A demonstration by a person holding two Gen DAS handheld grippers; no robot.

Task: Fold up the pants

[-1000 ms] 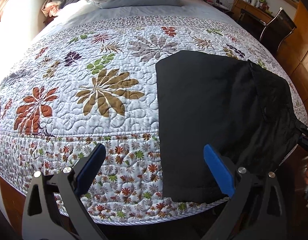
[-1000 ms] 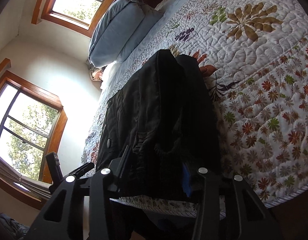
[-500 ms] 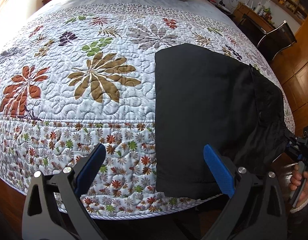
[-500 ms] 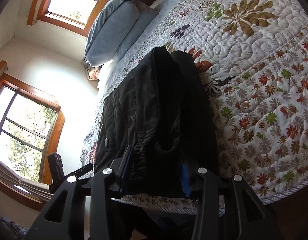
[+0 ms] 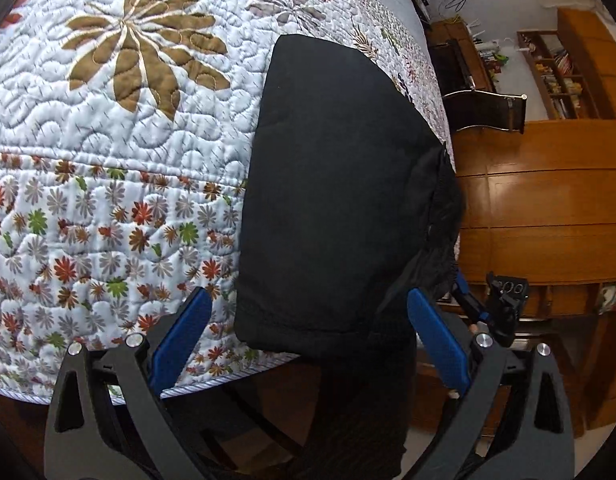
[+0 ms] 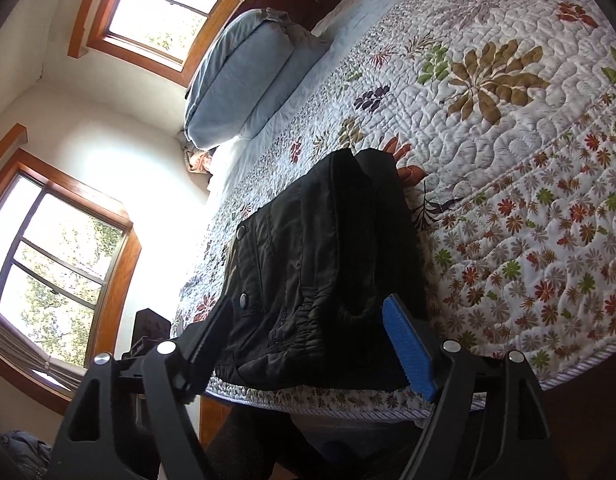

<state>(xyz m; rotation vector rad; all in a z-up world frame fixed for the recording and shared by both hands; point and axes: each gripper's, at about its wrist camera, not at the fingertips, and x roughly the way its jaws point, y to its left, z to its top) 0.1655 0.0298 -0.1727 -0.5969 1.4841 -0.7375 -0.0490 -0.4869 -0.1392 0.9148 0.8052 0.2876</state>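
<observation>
Black pants (image 5: 332,200) lie folded on the bed's floral quilt (image 5: 107,168), at its near edge, hem end hanging slightly past the piped border. Waistband end with snap buttons (image 6: 241,233) sits bunched at the quilt's side edge.

Left claw (image 5: 308,332): released, blue pads (image 5: 179,336) spread wide. Pants' hem edge sits in the gap between them, pads not touching fabric as far as visible.

Right claw (image 6: 308,332): jaws opening, gathered waistband between them. Blue pad (image 6: 408,348) stands just beside the fabric, not pressing it. Opposite finger overlaps the cloth edge in view; contact unclear. In left view, right claw (image 5: 466,300) shows at the bunched waistband corner.

Blue-grey pillows (image 6: 243,80) well beyond the pants at the bed's head. Wood cabinets (image 5: 548,200) and a chair (image 5: 488,108) past the bed's side.
</observation>
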